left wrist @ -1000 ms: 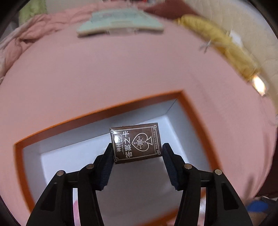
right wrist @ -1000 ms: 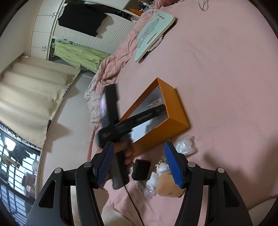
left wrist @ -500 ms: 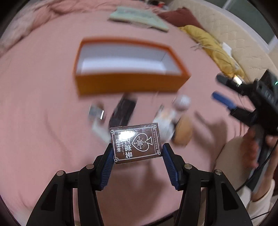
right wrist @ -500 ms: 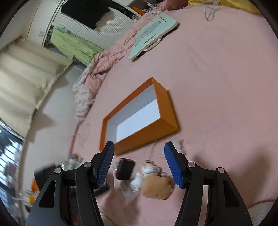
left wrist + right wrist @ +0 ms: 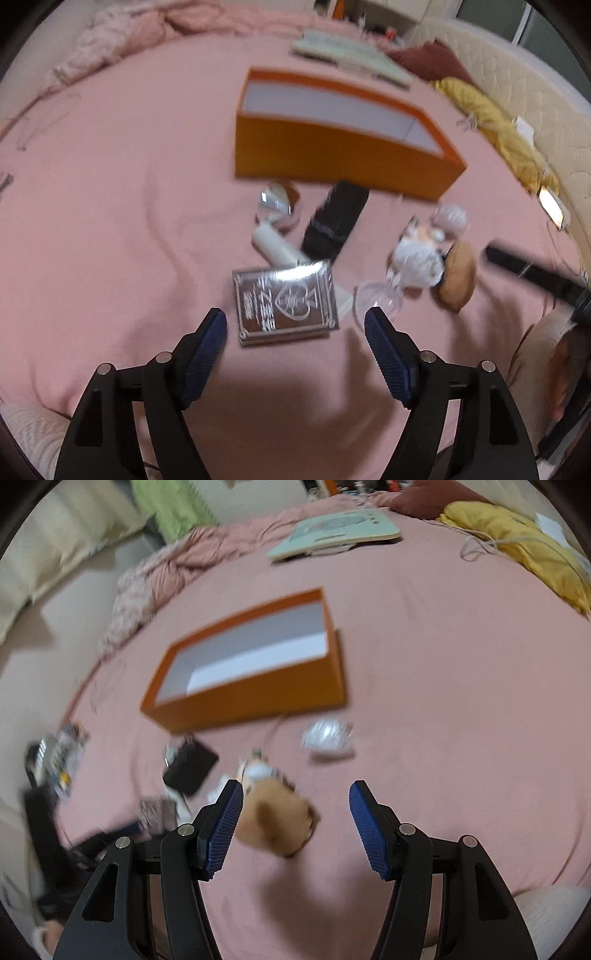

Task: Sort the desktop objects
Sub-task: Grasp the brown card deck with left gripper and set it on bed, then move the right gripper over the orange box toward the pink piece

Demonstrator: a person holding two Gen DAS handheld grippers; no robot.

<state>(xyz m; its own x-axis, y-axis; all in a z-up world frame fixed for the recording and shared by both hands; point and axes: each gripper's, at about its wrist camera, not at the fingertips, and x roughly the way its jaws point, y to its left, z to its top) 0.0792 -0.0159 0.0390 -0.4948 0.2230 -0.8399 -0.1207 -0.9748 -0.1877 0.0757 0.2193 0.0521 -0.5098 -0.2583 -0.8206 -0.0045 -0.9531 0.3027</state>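
Left gripper [image 5: 291, 325] jaws opening – card box [image 5: 286, 302] lies free between them on pink bedspread [image 5: 110, 184], near front edge; right gripper [image 5: 295, 812] held spread, nothing pinched – orange box [image 5: 340, 155] seen farther back

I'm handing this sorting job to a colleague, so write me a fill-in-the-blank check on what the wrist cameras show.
1. The card box lies on the pink bedspread, between the opening jaws of the ____ gripper.
2. The storage box has ____ outer walls.
3. The storage box's inside shows ____ objects.
4. The right gripper holds ____.

Missing words: left; orange; no; nothing
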